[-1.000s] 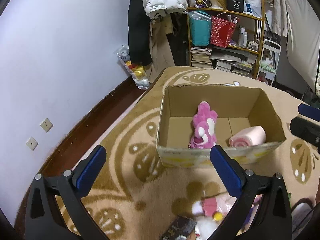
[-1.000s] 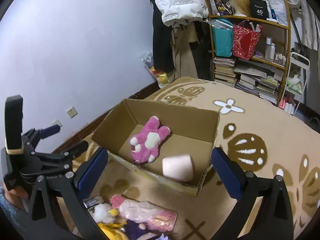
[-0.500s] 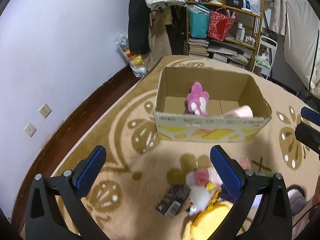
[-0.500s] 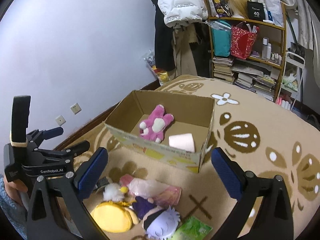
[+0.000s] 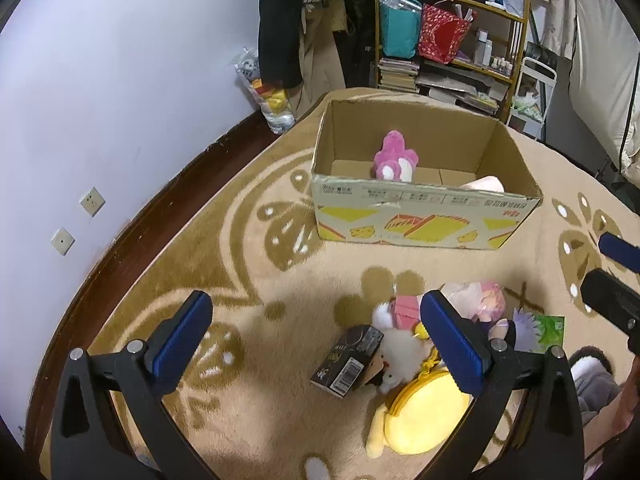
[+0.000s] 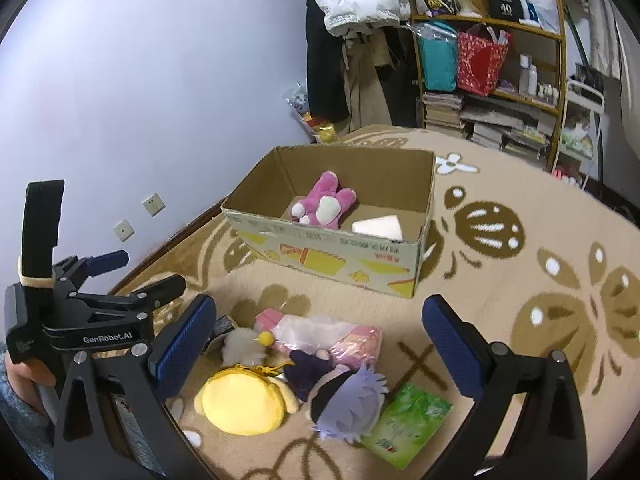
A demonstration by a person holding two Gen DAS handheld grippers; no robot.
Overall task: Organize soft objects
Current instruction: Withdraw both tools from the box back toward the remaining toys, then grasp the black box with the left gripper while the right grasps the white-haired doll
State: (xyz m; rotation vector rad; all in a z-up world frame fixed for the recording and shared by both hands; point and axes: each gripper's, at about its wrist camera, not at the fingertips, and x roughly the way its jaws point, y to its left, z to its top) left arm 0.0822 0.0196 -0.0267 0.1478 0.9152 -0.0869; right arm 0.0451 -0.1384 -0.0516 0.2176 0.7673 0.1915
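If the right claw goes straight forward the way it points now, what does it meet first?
Probably the pile of soft toys on the rug: the pink packaged plush lies between the open right claw's fingers. Depth is unclear.

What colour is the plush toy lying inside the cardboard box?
Pink with white patches: the pink plush toy in the open cardboard box shows best in the right wrist view.

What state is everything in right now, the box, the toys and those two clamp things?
Cardboard box: open-topped, upright on the rug.
Pink plush: lying inside the box.
Pink roll: inside the box.
Yellow plush: on the rug, unheld.
Purple-haired doll: on the rug, unheld.
Left tool: open, empty.
Right tool: open, empty.
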